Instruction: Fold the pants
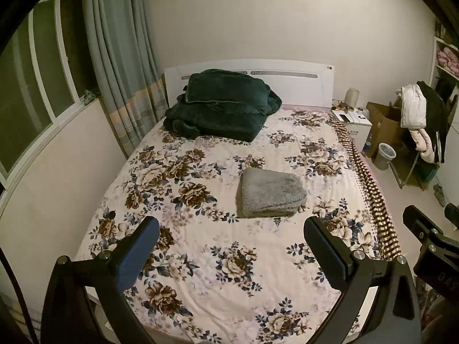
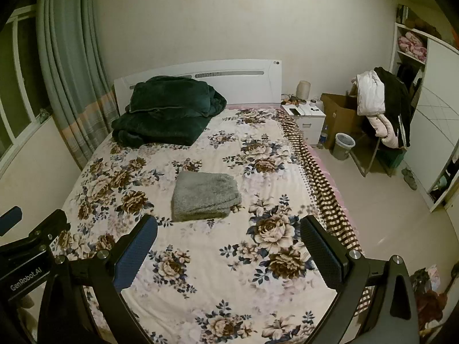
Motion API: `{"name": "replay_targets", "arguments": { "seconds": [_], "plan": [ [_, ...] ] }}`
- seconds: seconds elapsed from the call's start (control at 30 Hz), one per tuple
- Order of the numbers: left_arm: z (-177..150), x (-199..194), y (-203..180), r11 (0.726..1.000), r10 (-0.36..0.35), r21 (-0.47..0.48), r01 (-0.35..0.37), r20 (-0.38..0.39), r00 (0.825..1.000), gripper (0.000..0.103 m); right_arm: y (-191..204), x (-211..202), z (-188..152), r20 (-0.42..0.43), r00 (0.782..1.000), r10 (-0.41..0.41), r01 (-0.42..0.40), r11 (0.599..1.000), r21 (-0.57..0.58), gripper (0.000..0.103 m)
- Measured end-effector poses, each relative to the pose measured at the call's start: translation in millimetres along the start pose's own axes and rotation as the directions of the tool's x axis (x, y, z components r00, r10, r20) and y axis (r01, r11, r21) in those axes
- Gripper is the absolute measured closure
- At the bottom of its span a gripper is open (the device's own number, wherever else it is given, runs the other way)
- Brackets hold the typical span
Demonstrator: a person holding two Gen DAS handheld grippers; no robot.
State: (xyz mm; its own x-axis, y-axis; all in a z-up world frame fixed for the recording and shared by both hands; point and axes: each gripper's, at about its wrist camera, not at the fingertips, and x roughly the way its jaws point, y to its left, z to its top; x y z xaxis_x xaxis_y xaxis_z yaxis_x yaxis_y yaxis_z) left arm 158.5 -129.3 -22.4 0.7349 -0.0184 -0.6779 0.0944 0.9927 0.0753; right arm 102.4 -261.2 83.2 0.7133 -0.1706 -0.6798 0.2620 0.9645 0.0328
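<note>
The grey fuzzy pants [image 1: 271, 192] lie folded into a compact rectangle in the middle of the bed with the floral sheet [image 1: 200, 258]; they also show in the right wrist view [image 2: 205, 195]. My left gripper [image 1: 231, 226] is open and empty, held above the foot of the bed, well short of the pants. My right gripper [image 2: 228, 225] is open and empty too, beside the left one. The right gripper's body shows at the right edge of the left wrist view [image 1: 430, 240], and the left gripper's body at the left edge of the right wrist view [image 2: 31, 243].
A dark green blanket [image 1: 221, 106] is piled at the white headboard [image 1: 298, 83]. Curtains [image 1: 120, 57] and a window are on the left. To the right stand a nightstand [image 2: 307, 117], a cardboard box [image 2: 341, 114], a bin [image 2: 343, 145] and a chair with clothes [image 2: 384, 109].
</note>
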Motion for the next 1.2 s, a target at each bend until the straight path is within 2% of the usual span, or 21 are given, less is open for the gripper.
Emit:
{"name": "replay_targets", "arguments": {
  "seconds": [1.2],
  "plan": [
    [0.7,-1.5,-3.6,1.0,0.005,0.005,-0.005,-0.002,1.0,0.0,-6.7,4.4,-0.8,-0.011,1.0,0.004,-0.004,1.0,-0.007,0.001]
  ]
}}
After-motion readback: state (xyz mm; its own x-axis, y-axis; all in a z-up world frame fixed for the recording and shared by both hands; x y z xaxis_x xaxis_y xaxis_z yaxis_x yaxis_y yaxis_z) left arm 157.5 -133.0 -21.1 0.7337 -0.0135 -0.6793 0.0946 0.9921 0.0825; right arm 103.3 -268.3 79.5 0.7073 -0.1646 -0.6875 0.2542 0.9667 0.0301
